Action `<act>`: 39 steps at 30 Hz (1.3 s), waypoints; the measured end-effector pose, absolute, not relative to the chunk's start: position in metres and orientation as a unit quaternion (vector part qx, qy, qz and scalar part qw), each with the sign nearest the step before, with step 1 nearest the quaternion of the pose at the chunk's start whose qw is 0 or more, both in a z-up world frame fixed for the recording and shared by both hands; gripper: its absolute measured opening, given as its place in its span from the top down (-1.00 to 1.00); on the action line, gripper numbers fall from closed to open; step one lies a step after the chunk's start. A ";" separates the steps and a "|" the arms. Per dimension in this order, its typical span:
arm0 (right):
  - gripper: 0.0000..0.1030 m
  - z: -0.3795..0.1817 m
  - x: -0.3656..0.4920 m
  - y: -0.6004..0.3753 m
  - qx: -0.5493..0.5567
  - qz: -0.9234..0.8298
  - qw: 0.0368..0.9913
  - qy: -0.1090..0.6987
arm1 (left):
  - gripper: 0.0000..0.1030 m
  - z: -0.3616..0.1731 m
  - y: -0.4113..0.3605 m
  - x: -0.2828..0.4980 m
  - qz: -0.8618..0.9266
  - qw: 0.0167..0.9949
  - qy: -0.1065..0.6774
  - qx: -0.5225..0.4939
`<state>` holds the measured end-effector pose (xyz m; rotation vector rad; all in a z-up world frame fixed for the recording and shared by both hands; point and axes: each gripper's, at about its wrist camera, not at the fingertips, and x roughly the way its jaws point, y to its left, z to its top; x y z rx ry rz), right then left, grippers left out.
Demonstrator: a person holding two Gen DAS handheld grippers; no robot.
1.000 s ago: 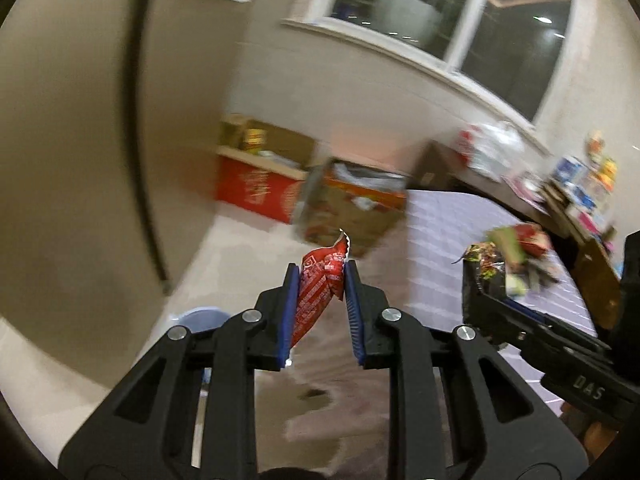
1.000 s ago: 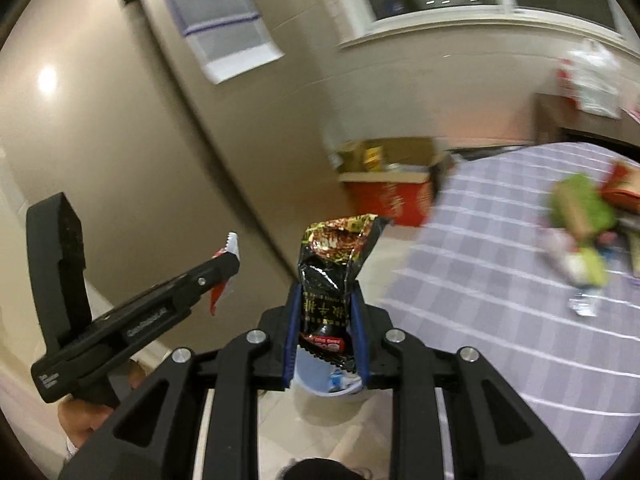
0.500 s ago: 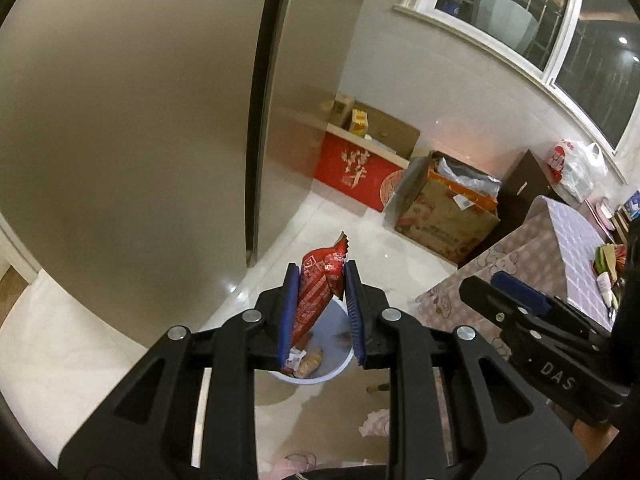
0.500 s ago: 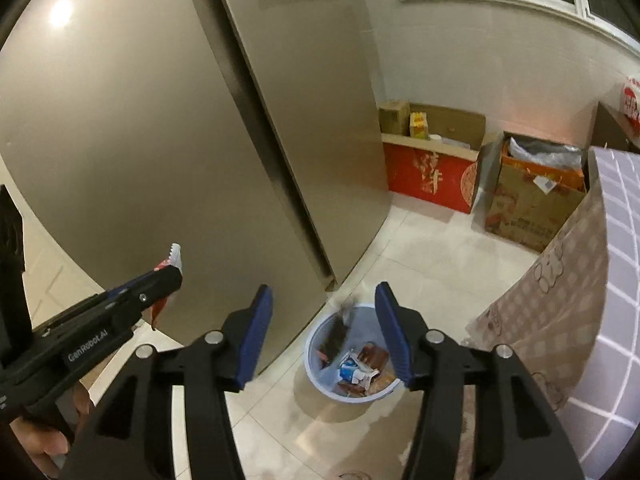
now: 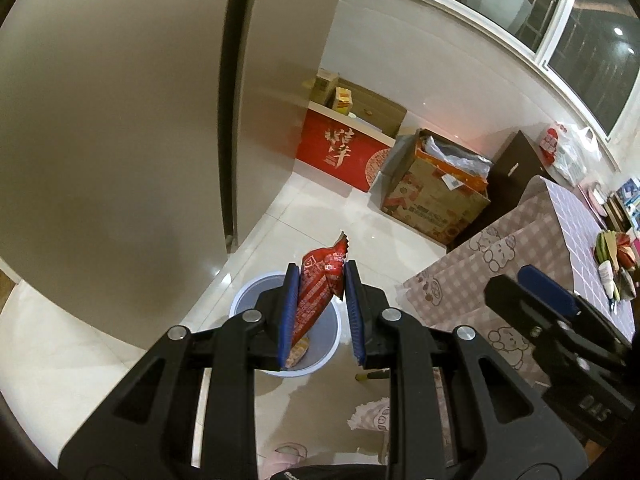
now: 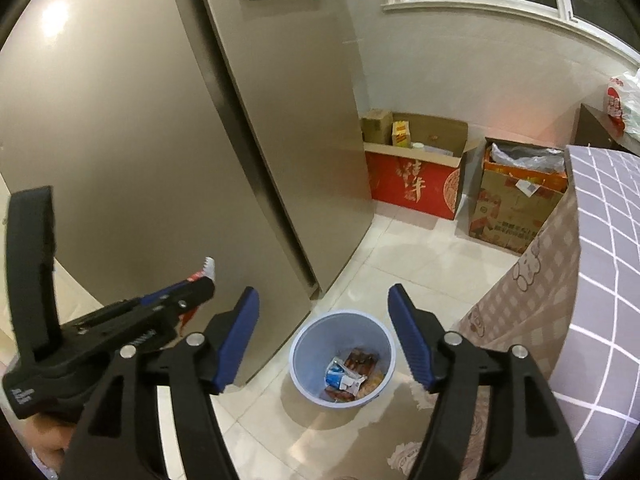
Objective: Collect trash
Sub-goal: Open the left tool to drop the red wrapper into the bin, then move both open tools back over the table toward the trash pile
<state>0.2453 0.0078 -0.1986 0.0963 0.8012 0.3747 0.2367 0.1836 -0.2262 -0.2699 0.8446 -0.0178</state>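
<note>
My left gripper [image 5: 320, 276] is shut on a red snack wrapper [image 5: 318, 288] and holds it over the pale blue trash bin [image 5: 244, 300] on the floor. In the right wrist view the bin [image 6: 300, 348] stands on the tiles and holds several wrappers [image 6: 352, 372]. My right gripper [image 6: 324, 312] is open and empty above the bin. The left gripper [image 6: 200, 292] shows at the left of that view with the red wrapper tip [image 6: 207, 270] sticking out. The right gripper's fingers [image 5: 544, 292] show at the right of the left wrist view.
A tall fridge [image 6: 160, 140] stands left of the bin. A red box [image 6: 416, 184] and a cardboard box [image 6: 516, 208] stand by the wall. A table with a checked cloth [image 6: 600, 260] is on the right, with more trash [image 5: 616, 248] on it.
My right gripper opened and its dark wrapper dropped into the bin. Both grippers swung from the table to over the bin. The left gripper still holds the red wrapper.
</note>
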 end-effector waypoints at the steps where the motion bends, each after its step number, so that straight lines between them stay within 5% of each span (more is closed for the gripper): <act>1: -0.30 -0.197 0.245 0.006 0.046 0.180 0.904 0.385 | 0.55 -0.226 0.182 0.239 -0.009 0.903 0.409 -0.129; 14: -0.32 -0.193 0.253 -0.012 0.065 0.170 0.914 0.364 | 0.46 -0.224 0.166 0.270 -0.020 0.902 0.413 -0.123; 15: -0.32 -0.193 0.253 -0.014 0.068 0.168 0.914 0.363 | 0.35 -0.225 0.167 0.273 -0.015 0.901 0.413 -0.131; 16: -0.32 -0.194 0.254 -0.015 0.069 0.167 0.914 0.363 | -0.36 -0.226 0.169 0.275 -0.005 0.899 0.416 -0.137; 17: -0.32 -0.194 0.254 -0.016 0.069 0.166 0.914 0.363 | -0.70 -0.227 0.169 0.276 0.005 0.899 0.415 -0.138; 39: -0.33 -0.166 0.221 -0.063 0.087 0.152 0.920 0.350 | -0.70 -0.187 0.141 0.221 0.008 0.912 0.394 -0.116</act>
